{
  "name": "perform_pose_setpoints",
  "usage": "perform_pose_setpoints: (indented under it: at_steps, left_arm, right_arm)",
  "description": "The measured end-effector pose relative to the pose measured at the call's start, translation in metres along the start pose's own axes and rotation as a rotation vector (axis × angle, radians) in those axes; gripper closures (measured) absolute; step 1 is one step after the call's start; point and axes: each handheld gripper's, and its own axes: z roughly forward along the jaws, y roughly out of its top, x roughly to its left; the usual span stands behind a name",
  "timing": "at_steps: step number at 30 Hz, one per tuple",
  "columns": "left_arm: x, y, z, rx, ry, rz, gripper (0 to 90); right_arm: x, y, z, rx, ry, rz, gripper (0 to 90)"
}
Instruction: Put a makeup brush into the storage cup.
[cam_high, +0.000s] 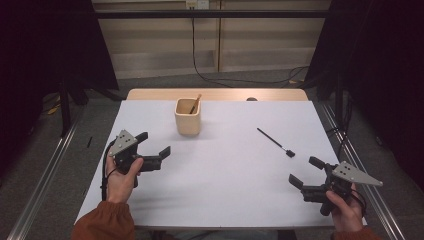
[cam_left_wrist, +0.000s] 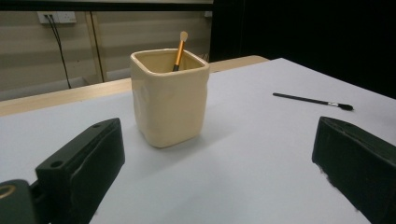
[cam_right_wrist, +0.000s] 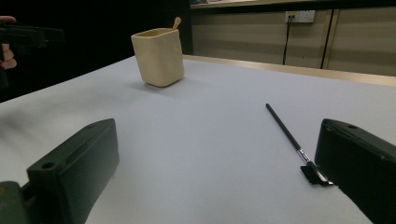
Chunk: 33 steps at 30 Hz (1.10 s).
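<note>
A cream square cup (cam_high: 188, 116) (cam_left_wrist: 169, 102) (cam_right_wrist: 158, 56) stands on the white table (cam_high: 225, 170) toward the back, with an orange-handled brush (cam_high: 195, 103) (cam_left_wrist: 179, 50) leaning inside it. A thin black brush (cam_high: 275, 142) (cam_left_wrist: 312, 100) (cam_right_wrist: 293, 140) lies flat on the right half of the table. My left gripper (cam_high: 152, 142) (cam_left_wrist: 219, 168) is open, held low just left and short of the cup, with nothing between its jaws. My right gripper (cam_high: 305, 171) (cam_right_wrist: 219, 172) is open near the front right corner, just short of the black brush's bristle end.
A wooden strip (cam_high: 217, 94) borders the table's far edge. Cables (cam_high: 235, 75) trail over the floor behind it, and a wall socket (cam_left_wrist: 57, 17) sits on the back wall. Dark curtains hang on both sides.
</note>
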Motion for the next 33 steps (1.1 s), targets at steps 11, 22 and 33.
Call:
perform_pose_setpoints:
  at_steps: [11,22,33]
  left_arm:
    - [-0.009,-0.017,-0.015,-0.024,0.004,-0.022,2.3]
    - [-0.025,-0.035,-0.038,-0.055,0.013,-0.035,2.4]
    - [-0.023,-0.039,-0.049,-0.087,0.026,-0.052,2.3]
  right_arm:
    - [0.000,0.001,0.002,-0.008,-0.011,0.012,0.0]
    - [0.000,0.000,-0.001,-0.010,-0.016,0.008,0.0]
    - [-0.001,0.001,-0.003,-0.016,-0.021,0.008,0.0]
